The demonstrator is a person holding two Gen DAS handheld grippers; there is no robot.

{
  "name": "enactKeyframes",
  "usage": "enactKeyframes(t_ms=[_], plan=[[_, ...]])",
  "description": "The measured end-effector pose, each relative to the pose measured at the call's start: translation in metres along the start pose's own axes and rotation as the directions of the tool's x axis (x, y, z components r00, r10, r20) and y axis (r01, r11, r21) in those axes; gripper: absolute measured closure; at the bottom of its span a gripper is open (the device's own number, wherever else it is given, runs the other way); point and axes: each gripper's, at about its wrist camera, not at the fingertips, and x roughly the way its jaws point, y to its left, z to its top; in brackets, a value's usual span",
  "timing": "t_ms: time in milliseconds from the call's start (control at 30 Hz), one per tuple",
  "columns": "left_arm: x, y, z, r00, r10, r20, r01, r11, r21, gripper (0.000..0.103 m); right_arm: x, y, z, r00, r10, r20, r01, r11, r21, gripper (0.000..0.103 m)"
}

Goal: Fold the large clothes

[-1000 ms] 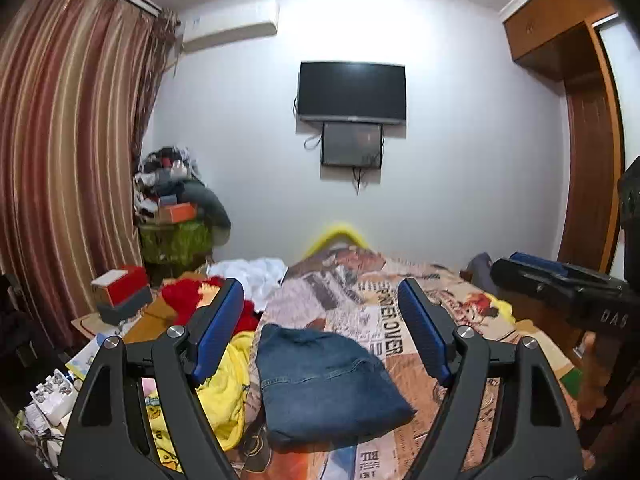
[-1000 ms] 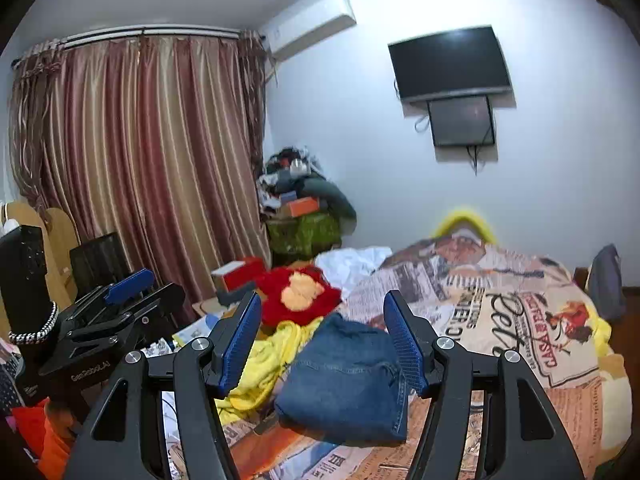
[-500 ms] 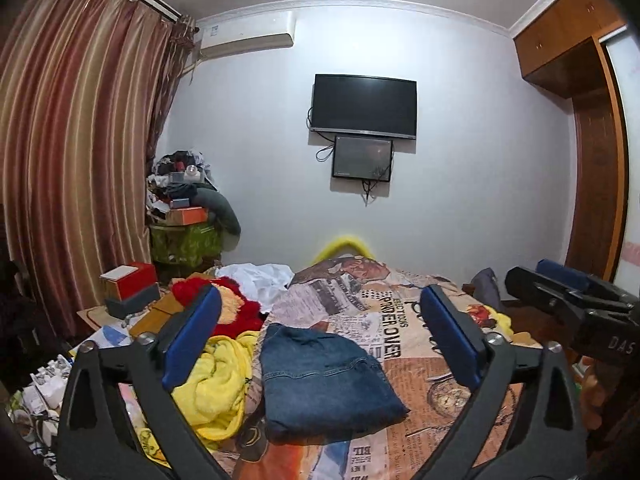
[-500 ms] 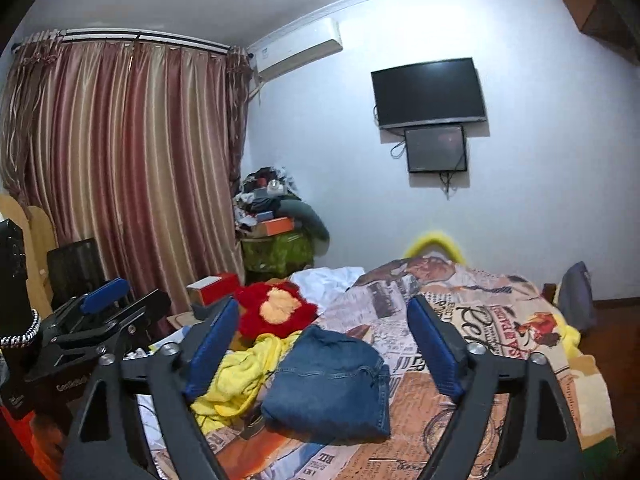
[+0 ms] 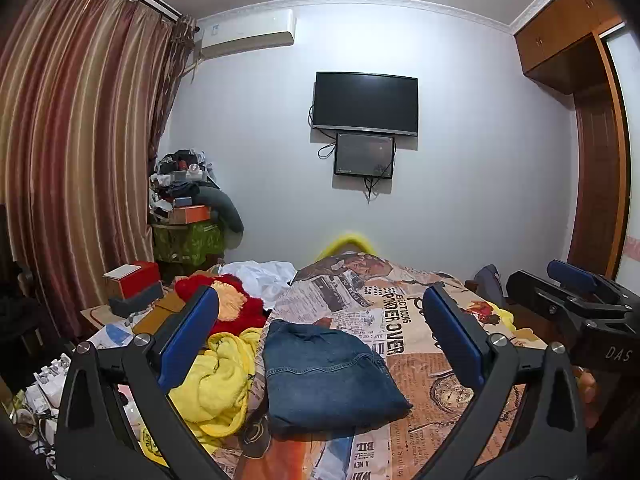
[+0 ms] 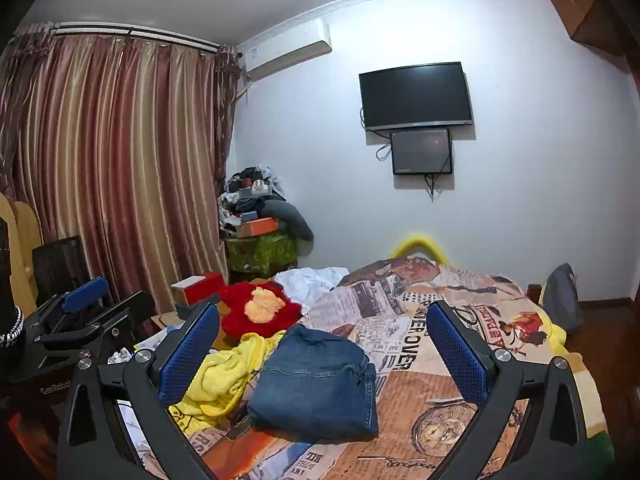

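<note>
Folded blue jeans (image 5: pixel 328 376) lie on the bed with the newspaper-print cover (image 5: pixel 400 320); they also show in the right wrist view (image 6: pixel 320 384). My left gripper (image 5: pixel 320 340) is open and empty, held back from and above the jeans. My right gripper (image 6: pixel 324 344) is open and empty too, likewise back from the jeans. The right gripper shows at the right edge of the left wrist view (image 5: pixel 576 300), and the left gripper at the left edge of the right wrist view (image 6: pixel 80 320).
A crumpled yellow garment (image 5: pixel 216 384) lies left of the jeans, with a red and yellow plush item (image 5: pixel 232 308) and white cloth (image 5: pixel 264 276) behind. A cluttered side table (image 5: pixel 132 292) and curtain (image 5: pixel 72 160) stand left. A wardrobe (image 5: pixel 600 160) stands right.
Both grippers have opened wider and drawn back and up from the bed. The jeans have not moved.
</note>
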Motion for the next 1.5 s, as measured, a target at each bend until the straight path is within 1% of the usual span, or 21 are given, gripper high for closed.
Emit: enactKeyframes(t_ms=[833,1500], plan=[[0.007,0.000,-0.006,1.000,-0.008,-0.014,0.008,1.000,-0.006,0.000,0.004,-0.002,-0.004,1.000,0.006,-0.023,-0.006,1.000,0.016,0.000],[0.010,0.004,-0.005,0.999,-0.039,-0.034,0.038,0.999,-0.015,0.000,0.005,-0.005,-0.007,1.000,0.011,-0.029,-0.010,1.000,0.020,0.000]])
